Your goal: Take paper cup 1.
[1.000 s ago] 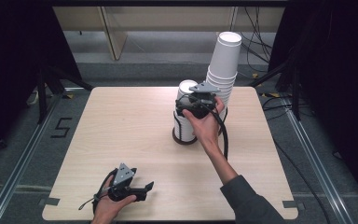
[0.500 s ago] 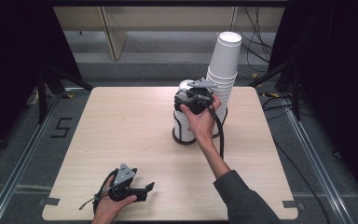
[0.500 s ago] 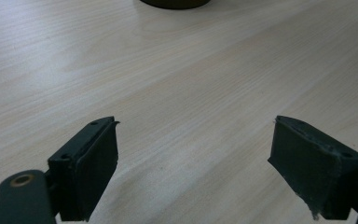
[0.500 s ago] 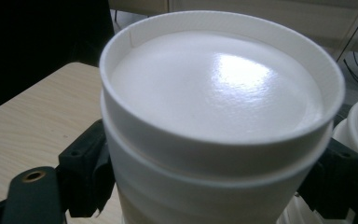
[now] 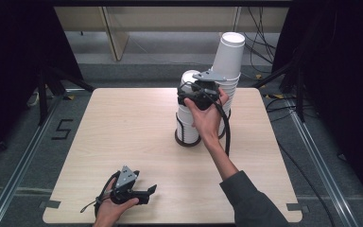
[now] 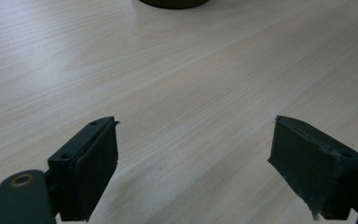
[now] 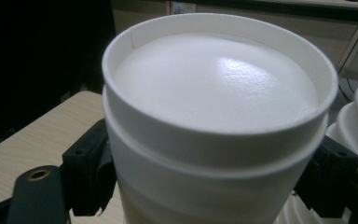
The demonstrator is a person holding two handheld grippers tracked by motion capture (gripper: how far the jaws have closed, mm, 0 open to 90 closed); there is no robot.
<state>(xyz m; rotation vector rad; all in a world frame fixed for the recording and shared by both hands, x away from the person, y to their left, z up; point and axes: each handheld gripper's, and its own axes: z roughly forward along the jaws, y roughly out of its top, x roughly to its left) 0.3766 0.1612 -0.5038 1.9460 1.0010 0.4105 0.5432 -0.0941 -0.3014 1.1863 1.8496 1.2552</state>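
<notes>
The left claw (image 5: 144, 193) is rested on the surface (image 5: 123, 127), jaws wide and empty, unmoved. At centre, the top cup (image 7: 214, 116) is clamped by the right claw (image 5: 189, 97) and has been raised slightly since earlier: separation from the short stack (image 5: 188, 125) seems begun.

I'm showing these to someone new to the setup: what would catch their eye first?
Probably the tall leaning stack of white cups at the table's far right. Next to it, the right claw is clamped around the top of a shorter stack of upside-down cups. The left claw rests at the near edge, jaws apart with nothing between them.
</notes>
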